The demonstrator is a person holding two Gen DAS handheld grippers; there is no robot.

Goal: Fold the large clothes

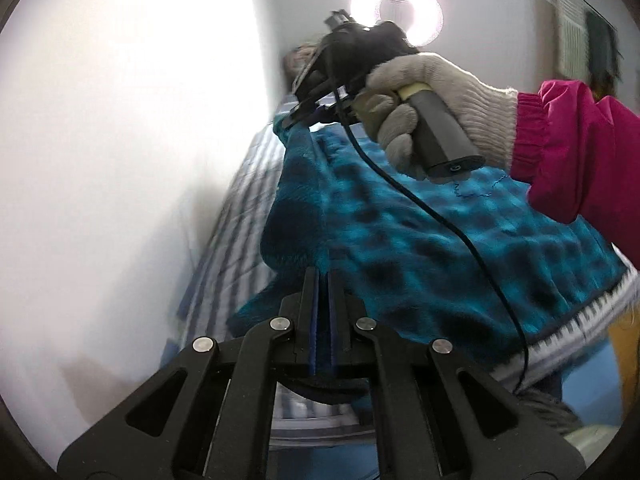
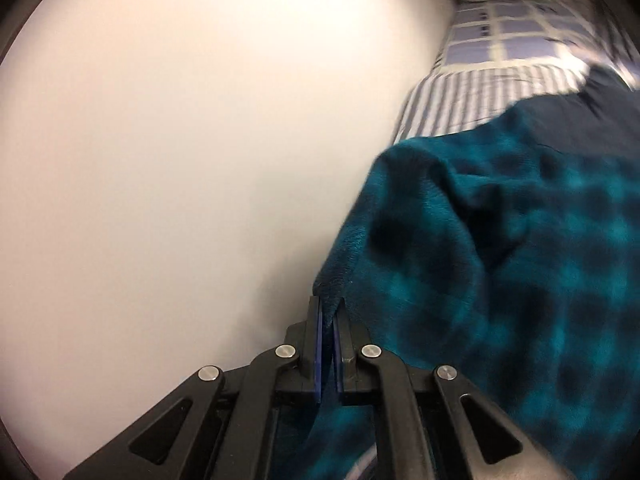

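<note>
A large teal and dark checked fleece garment (image 1: 400, 240) is held up in the air over a striped bed. My left gripper (image 1: 323, 280) is shut on one edge of it. My right gripper (image 2: 329, 308) is shut on another edge of the fleece (image 2: 500, 260), which hangs away to the right. In the left wrist view the right gripper (image 1: 300, 114) shows at the far end of the cloth, held by a hand in a white knit glove (image 1: 432, 96) with a pink sleeve (image 1: 572, 160).
A bed with blue-and-white striped and checked bedding (image 1: 232, 232) lies below, also in the right wrist view (image 2: 480, 80). A white wall (image 1: 120, 160) runs along its left. A round ceiling light (image 1: 396, 8) glows above. A black cable (image 1: 460, 232) hangs from the right gripper.
</note>
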